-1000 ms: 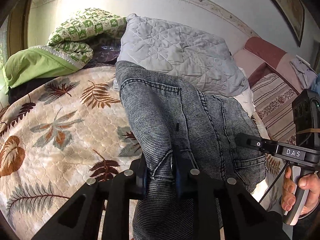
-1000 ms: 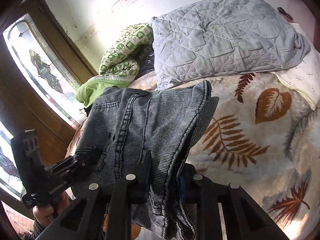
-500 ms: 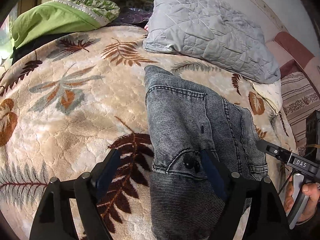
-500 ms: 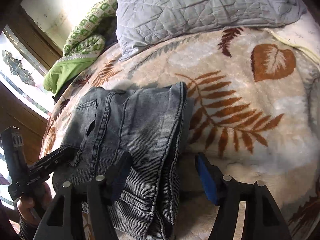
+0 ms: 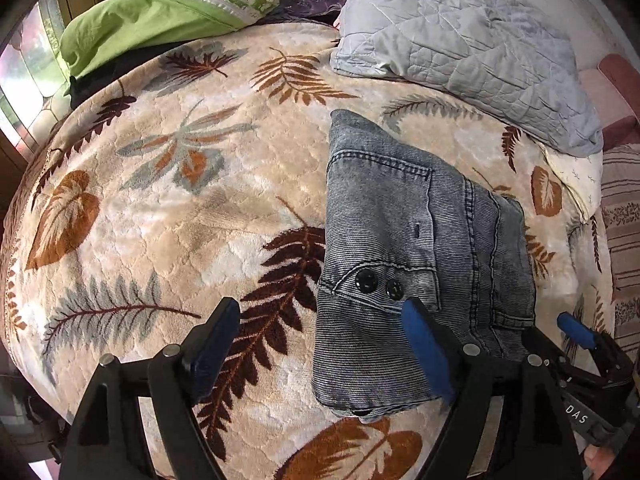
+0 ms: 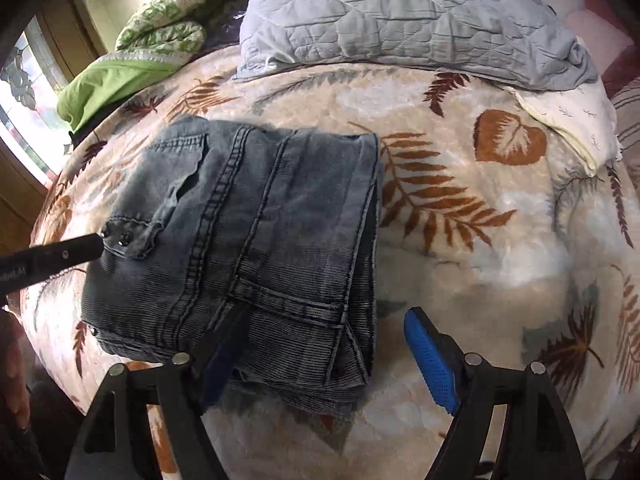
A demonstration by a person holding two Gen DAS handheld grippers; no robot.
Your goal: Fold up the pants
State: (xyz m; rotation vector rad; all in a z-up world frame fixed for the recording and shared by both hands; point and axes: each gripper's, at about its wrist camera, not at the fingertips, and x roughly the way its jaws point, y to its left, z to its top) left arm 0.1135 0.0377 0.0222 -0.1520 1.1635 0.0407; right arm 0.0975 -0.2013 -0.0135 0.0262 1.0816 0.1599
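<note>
The grey denim pants lie folded into a compact stack on the leaf-patterned blanket; they also show in the right wrist view. My left gripper is open above the stack's near left edge, holding nothing. My right gripper is open above the stack's near right edge, empty. The right gripper's blue fingertips show in the left wrist view at the lower right. The left gripper's black finger shows in the right wrist view by the waistband snaps.
A grey quilted pillow lies at the head of the bed. A green pillow and green patterned bedding lie at the back left. A striped cover is at the right. A window is at the left.
Both grippers have opened and let go of the pants, which came down from the air onto the blanket as a folded stack. Both grippers have pulled back a little.
</note>
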